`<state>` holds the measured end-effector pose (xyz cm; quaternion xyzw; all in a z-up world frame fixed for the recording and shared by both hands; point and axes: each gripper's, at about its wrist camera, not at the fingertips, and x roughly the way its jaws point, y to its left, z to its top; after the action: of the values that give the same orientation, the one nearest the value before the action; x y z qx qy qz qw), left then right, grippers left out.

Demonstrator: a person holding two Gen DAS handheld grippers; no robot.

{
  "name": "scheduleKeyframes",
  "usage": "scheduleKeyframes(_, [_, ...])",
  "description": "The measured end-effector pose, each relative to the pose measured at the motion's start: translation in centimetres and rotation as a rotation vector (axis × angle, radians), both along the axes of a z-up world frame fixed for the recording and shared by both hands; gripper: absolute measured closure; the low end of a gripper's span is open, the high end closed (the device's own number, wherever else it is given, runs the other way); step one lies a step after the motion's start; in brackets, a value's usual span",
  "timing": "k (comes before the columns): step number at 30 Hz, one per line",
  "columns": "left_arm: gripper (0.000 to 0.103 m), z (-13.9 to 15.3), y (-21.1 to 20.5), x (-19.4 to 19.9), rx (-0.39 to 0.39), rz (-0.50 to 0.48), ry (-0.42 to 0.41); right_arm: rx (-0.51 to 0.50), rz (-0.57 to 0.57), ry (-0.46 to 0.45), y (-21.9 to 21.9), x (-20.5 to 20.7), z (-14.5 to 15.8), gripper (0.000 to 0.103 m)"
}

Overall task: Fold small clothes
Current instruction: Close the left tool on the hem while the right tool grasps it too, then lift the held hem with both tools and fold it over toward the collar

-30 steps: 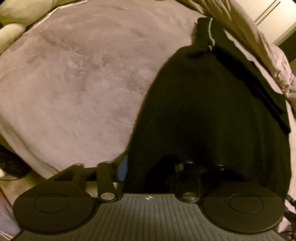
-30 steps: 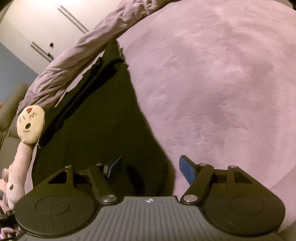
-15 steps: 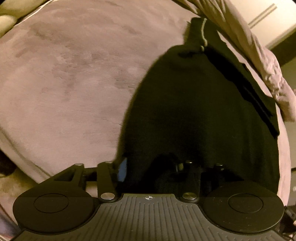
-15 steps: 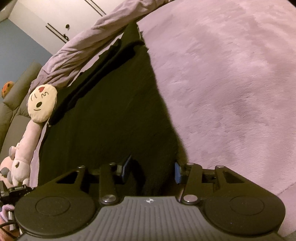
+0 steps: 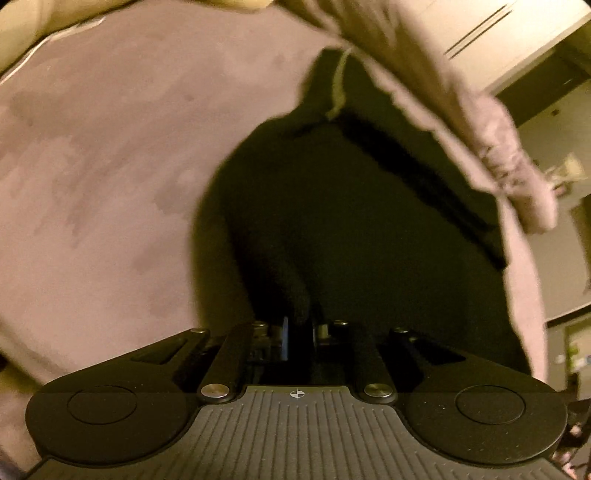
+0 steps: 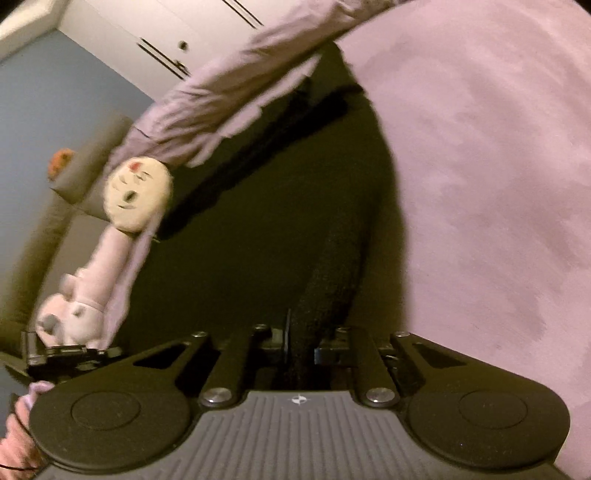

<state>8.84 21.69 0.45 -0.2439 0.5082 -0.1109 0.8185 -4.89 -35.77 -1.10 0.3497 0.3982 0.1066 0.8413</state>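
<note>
Left claw [image 5: 299, 332], right claw [image 6: 301, 343] just closed, each pinching black garment [image 5: 351, 221] edge.

The black garment [image 5: 351, 229] lies spread on the pinkish plush bedcover, with a pale drawstring [image 5: 338, 92] at its far end. Its near edge is pinched up into two raised ridges [image 6: 332, 280].

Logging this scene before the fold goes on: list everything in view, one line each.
black garment: one, black, spread on the blanket, near edge pinched up
blanket: one, pinkish plush, underneath
bunched sheet: one, pale mauve, along the garment's far side
plush toy: one, cream face and pink body, beside the garment
cupboard doors: white, background
left gripper: one, black, shut on the garment
right gripper: one, black, shut on the garment
</note>
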Motion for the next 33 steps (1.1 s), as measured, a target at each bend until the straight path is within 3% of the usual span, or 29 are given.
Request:
scheduleKeyframes(9, [0.09,5.0,-2.8,4.9,-0.05,0.012,-0.15,0.053,-0.043,-0.144,-0.2,4.4,4.3,0.093])
scheduleKeyframes(16, [0.09,6.8,-3.3,10.6,-0.07,0.081,-0.209,-0.005,-0.116,-0.218,-1.6,9.9,6.5,0.093])
scheduleKeyframes(24, [0.09,8.3,-4.3,17.3,-0.018,0.133,-0.263,-0.06,-0.19,-0.273,-3.4,17.5,7.6,0.093])
scheduleKeyframes(33, [0.09,7.5,-5.6,24.3,0.07,0.183,-0.272,-0.155,-0.279,-0.254,-4.5,25.5,6.8,0.094])
